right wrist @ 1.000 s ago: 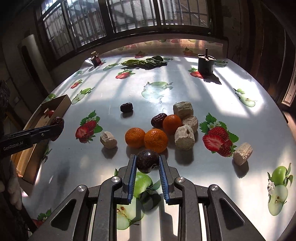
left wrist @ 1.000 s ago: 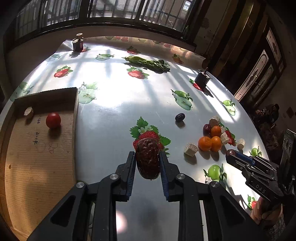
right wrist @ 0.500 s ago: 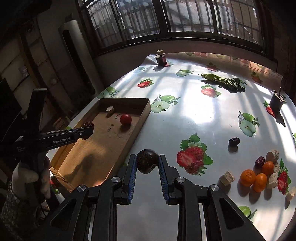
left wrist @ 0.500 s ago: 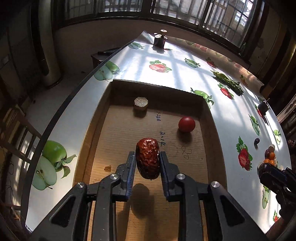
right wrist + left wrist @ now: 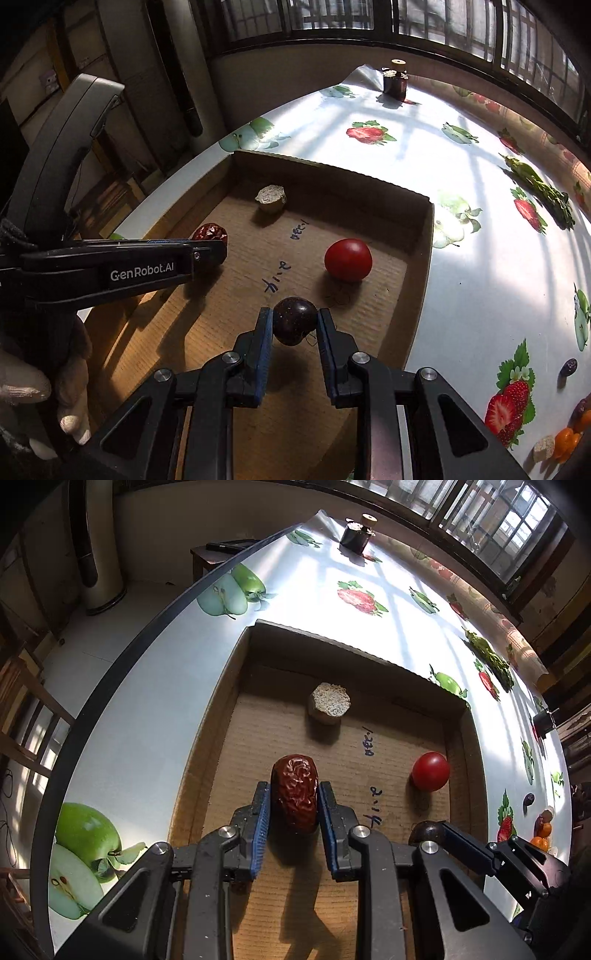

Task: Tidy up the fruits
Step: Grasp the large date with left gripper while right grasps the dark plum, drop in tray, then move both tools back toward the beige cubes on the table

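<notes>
The left gripper is clamped on a wrinkled, dark red dried date, its blue pads pressing both sides, and it hangs over the floor of a shallow brown cardboard box. The right gripper is closed the same way on a small, round, dark purple plum-like fruit, held above the near part of the same box. From the right-hand camera the left gripper reaches in from the left, the date poking out at its tip, a gloved hand gripping its handle.

Two things lie in the box already: a smooth red tomato-like fruit near the right wall, and a pale, rough, cut cylindrical chunk near the far wall. Blue handwriting marks the cardboard between them.

The box sits on a white, fruit-printed tablecloth. Well away at the right edge lie orange mandarins, another pale chunk and a small dark fruit.
</notes>
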Tool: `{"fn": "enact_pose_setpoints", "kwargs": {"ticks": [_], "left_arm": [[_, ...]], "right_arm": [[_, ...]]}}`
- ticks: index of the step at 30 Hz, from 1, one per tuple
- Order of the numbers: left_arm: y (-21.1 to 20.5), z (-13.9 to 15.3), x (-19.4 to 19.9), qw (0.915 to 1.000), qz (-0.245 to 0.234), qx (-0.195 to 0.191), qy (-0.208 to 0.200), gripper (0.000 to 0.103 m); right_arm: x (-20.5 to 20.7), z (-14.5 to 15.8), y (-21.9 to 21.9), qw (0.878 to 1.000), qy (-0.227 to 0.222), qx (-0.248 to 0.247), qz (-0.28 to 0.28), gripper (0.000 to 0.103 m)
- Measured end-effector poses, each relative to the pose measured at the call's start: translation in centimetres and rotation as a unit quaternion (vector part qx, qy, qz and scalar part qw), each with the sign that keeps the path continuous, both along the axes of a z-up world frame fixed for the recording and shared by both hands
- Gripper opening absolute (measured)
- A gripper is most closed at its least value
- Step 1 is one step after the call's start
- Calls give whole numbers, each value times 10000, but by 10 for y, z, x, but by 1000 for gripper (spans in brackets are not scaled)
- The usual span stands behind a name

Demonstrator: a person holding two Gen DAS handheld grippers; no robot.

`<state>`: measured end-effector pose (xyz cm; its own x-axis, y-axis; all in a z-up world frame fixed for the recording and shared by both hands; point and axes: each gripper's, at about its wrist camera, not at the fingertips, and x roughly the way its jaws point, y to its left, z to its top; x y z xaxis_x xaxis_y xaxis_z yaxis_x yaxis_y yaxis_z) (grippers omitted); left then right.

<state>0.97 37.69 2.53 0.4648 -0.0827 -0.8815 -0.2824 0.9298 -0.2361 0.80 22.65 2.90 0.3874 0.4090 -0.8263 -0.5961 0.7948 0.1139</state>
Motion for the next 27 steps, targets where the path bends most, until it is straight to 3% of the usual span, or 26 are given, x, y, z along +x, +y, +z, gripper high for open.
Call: {"fn": "enact_pose_setpoints", "kwargs": {"ticks": [7, 12, 14, 16, 21, 24, 27], "left_arm": [[2, 2, 3, 9999, 14, -93, -120, 31], [4, 16, -7, 9995, 141, -26, -266, 43], [5, 26, -13, 9991, 196, 19, -387, 43], [2, 39, -24, 9981, 245, 147, -544, 47], [-26, 74, -62, 9903, 414, 733, -1102, 79], [-54, 86, -87, 9863, 341, 711, -1446, 83], [-86, 88, -103, 9858, 109, 656, -1541, 83]], "right_arm": [[8, -4, 5, 10000, -41, -48, -67, 28], [8, 9, -4, 9995, -201, 157, -181, 48], [6, 16, -12, 9991, -257, 249, -239, 50], [2, 24, -24, 9983, -277, 390, -320, 50], [-14, 40, -72, 9943, -212, 802, -673, 52], [-31, 46, -108, 9887, -264, 1085, -996, 60], [-49, 48, -143, 9818, -364, 1276, -1357, 62]]}}
